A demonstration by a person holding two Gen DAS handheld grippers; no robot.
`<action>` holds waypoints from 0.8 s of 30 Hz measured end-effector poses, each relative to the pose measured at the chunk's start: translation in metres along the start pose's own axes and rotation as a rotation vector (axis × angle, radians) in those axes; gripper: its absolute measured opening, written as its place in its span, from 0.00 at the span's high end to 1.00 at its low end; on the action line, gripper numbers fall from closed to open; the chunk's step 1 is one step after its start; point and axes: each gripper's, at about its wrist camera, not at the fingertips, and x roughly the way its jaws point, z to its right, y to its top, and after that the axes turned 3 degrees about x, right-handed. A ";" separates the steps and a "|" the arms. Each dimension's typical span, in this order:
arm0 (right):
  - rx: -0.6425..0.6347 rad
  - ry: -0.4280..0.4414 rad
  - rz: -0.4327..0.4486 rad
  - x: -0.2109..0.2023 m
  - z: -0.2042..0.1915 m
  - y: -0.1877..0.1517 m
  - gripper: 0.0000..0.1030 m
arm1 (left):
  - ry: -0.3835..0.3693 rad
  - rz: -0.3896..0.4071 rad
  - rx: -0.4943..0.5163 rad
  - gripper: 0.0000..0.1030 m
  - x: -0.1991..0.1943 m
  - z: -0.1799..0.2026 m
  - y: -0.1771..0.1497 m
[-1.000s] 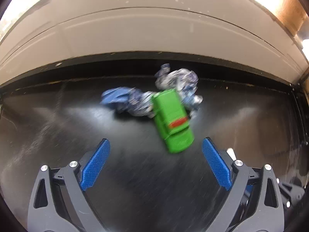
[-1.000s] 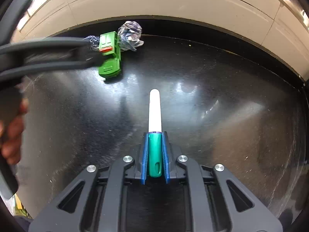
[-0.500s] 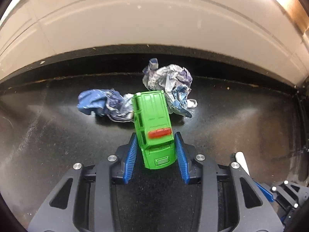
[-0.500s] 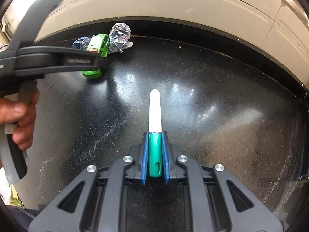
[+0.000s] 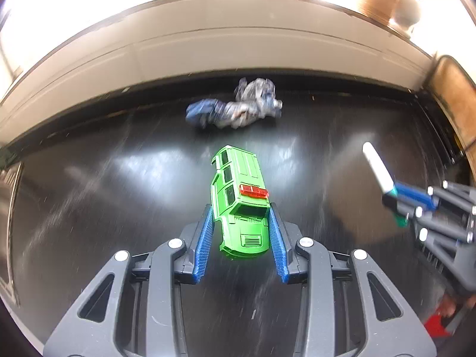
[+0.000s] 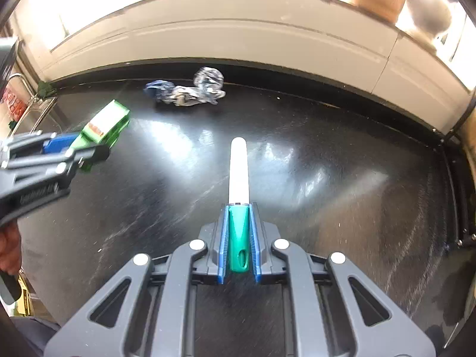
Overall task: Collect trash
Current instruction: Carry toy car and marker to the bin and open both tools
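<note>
A: What's out there, left to right?
B: 1 green toy car (image 5: 239,205) clamped in the left gripper (image 5: 241,232), above the black counter (image 5: 119,184). 2 crumpled wrappers (image 5: 235,107) by the back edge. 1 marker (image 6: 238,196) pinched in the right gripper (image 6: 238,238).

The left gripper (image 5: 241,229), open a second ago, has clamped the green toy car (image 5: 239,199) and drawn it back from the crumpled wrappers (image 5: 235,108), now well apart from it on the black counter (image 5: 119,193).
</note>
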 end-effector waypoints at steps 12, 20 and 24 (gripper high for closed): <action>0.011 0.002 0.047 -0.041 -0.041 -0.025 0.86 | 0.021 0.031 -0.038 0.65 -0.044 -0.044 -0.062; -0.135 0.121 0.127 -0.068 -0.124 0.012 0.86 | 0.119 0.136 -0.164 0.65 -0.110 -0.106 -0.088; -0.261 0.265 0.136 -0.077 -0.202 0.025 0.86 | 0.219 0.168 -0.266 0.65 -0.149 -0.150 -0.128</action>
